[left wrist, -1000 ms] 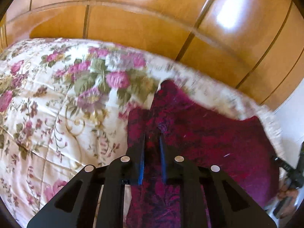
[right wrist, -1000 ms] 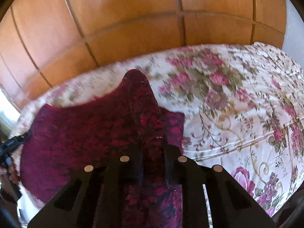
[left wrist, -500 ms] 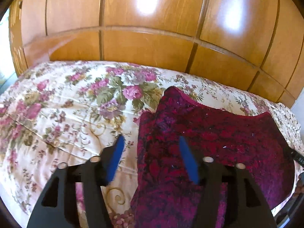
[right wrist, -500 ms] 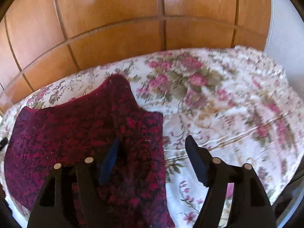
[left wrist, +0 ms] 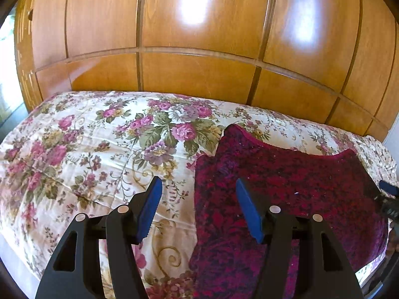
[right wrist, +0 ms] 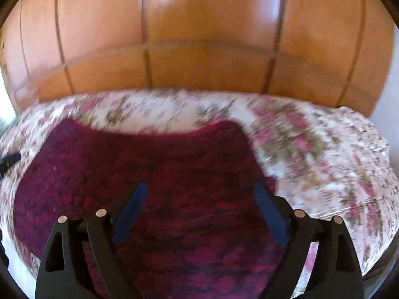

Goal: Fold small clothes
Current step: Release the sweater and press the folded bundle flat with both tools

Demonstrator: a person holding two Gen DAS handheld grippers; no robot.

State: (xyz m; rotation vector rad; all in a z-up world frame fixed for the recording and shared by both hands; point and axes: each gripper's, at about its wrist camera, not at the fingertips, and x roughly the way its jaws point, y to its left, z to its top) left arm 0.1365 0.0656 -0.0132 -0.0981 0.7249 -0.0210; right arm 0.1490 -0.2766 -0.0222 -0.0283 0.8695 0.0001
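A dark red patterned knit garment (left wrist: 286, 184) lies flat on the floral bedspread (left wrist: 87, 149). My left gripper (left wrist: 198, 194) is open and empty above the garment's left edge, one finger over the bedspread and one over the cloth. In the right wrist view the same garment (right wrist: 154, 164) fills the lower middle, blurred by motion. My right gripper (right wrist: 199, 196) is open wide and empty above the garment's middle. The right gripper's tip (left wrist: 387, 189) shows at the left view's right edge.
A wooden panelled wardrobe (left wrist: 199, 49) stands right behind the bed. The bedspread extends left of the garment in the left wrist view and to its right (right wrist: 324, 154) in the right wrist view. The bed's near edge lies just below both grippers.
Both grippers were shut on the garment's edges a second ago; they have let go, opened wide and pulled back. The right gripper has swung left over the garment's middle.
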